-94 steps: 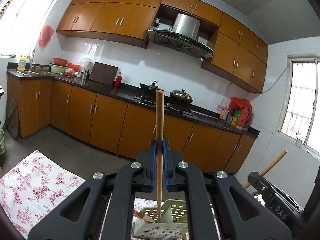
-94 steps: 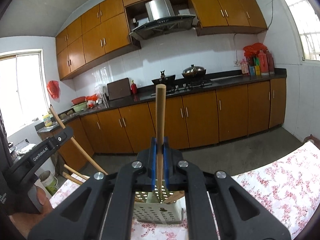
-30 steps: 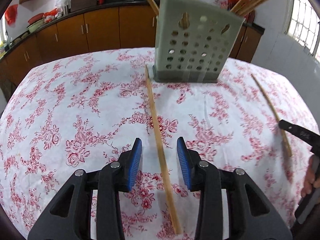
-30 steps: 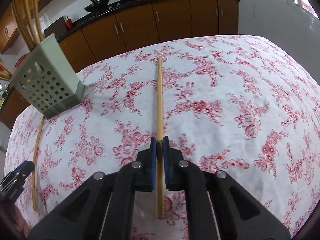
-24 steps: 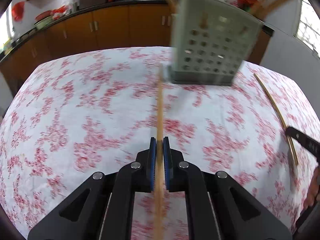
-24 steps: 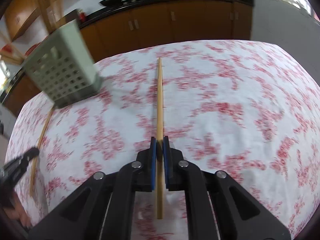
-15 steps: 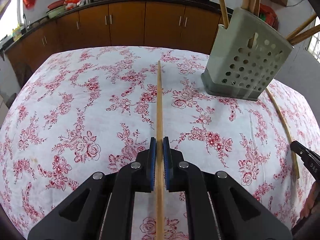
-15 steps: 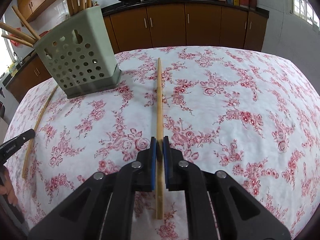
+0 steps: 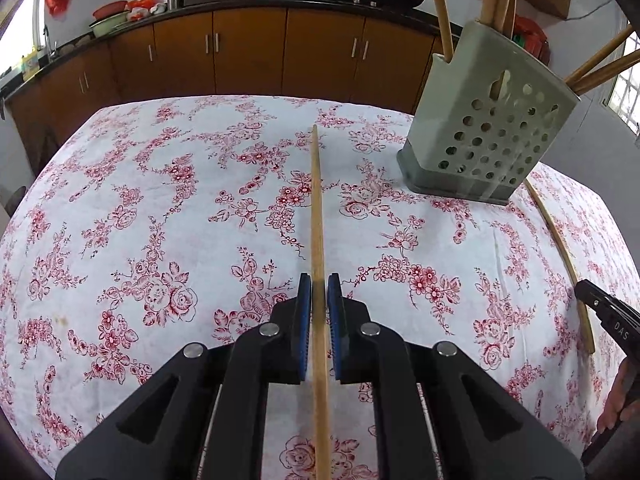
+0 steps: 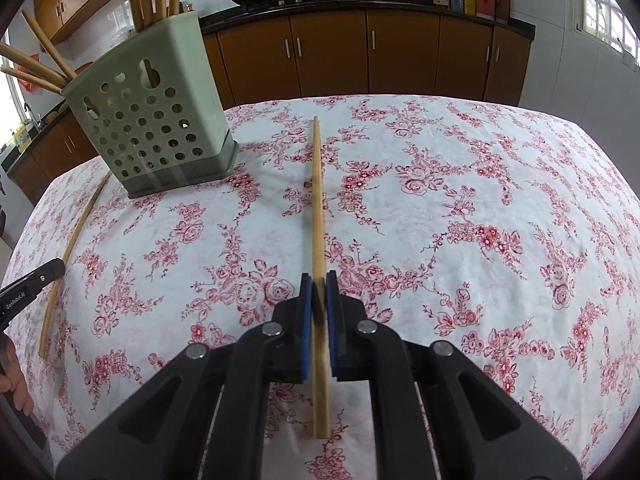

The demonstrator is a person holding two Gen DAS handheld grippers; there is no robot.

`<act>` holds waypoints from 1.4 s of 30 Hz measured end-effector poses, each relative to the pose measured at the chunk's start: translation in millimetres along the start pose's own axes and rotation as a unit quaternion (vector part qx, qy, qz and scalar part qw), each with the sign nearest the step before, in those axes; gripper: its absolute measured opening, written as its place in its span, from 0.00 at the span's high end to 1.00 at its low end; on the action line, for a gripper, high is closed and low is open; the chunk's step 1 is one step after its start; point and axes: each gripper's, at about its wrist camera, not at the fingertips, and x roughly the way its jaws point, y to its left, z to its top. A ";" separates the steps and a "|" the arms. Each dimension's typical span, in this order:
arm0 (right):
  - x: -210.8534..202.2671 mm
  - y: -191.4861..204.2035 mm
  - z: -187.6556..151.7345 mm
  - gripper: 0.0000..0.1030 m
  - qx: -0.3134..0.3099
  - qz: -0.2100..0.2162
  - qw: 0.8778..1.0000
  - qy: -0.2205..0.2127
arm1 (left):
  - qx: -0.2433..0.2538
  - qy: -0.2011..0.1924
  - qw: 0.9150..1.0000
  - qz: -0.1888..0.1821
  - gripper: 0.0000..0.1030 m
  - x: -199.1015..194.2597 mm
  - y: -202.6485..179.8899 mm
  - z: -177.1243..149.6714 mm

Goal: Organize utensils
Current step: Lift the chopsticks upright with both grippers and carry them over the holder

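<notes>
My left gripper (image 9: 319, 286) is shut on a wooden chopstick (image 9: 317, 216) that points forward, low over the floral tablecloth (image 9: 140, 200). My right gripper (image 10: 319, 284) is shut on another wooden chopstick (image 10: 317, 200), also low over the cloth. The grey-green perforated utensil holder (image 9: 484, 128) stands upright at the far side and holds several chopsticks; it also shows in the right wrist view (image 10: 154, 120). Each view shows the other gripper's chopstick at its edge (image 9: 560, 256) (image 10: 72, 240).
The table (image 10: 480, 200) is covered by the white and red floral cloth. Brown kitchen cabinets (image 9: 248, 52) and a dark counter with woks stand behind the table. A window (image 10: 604, 4) is at the far right.
Three seconds ago both grippers held chopsticks upright above the holder. Since then both came down to the table; the left gripper closed on a lying chopstick, and both chopsticks are now gripped.
</notes>
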 end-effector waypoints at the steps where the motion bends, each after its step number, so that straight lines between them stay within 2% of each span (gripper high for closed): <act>1: -0.3 0.4 0.1 0.92 0.000 0.000 1.000 0.000 | 0.001 0.000 1.000 0.001 0.90 -0.2 -0.1 0.0; 42: 0.2 0.1 0.7 0.92 0.000 0.001 1.000 0.001 | 0.005 0.000 1.000 0.007 0.90 0.5 -3.4 2.6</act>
